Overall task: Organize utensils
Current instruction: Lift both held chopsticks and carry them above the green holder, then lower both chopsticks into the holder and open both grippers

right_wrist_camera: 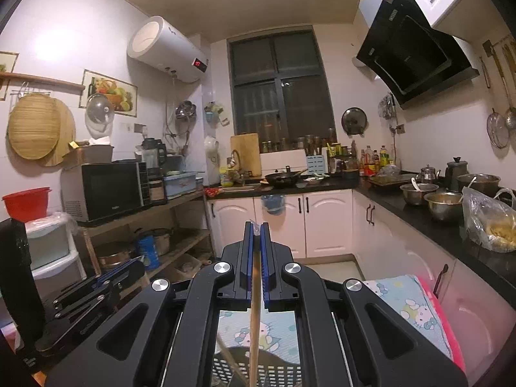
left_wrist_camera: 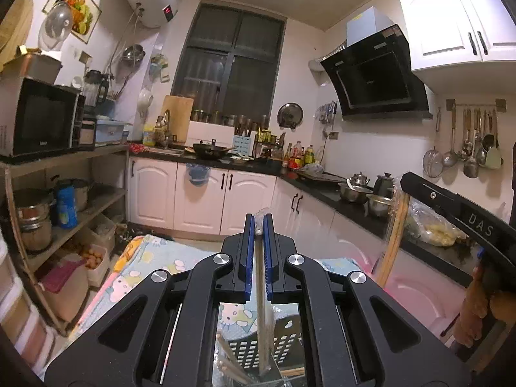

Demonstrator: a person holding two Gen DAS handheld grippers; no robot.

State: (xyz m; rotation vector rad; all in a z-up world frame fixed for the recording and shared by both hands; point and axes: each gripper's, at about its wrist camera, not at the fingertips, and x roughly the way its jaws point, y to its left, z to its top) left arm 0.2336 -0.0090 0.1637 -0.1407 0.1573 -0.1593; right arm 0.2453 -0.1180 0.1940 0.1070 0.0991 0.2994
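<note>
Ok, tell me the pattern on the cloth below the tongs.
Pale blue cloth printed with cartoon cats, clearest in the right wrist view.

Black tool (left_wrist_camera: 258, 222) w/ blue ribbed pads (left_wrist_camera: 247, 251), silver screws, "DAS" lettering.

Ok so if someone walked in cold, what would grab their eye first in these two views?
Probably the left gripper, shut on a thin wrapped utensil, and the right gripper, clamped on a wooden stick, both low in the middle. Behind them, the dark window and the tilted black range hood on the right.
</note>
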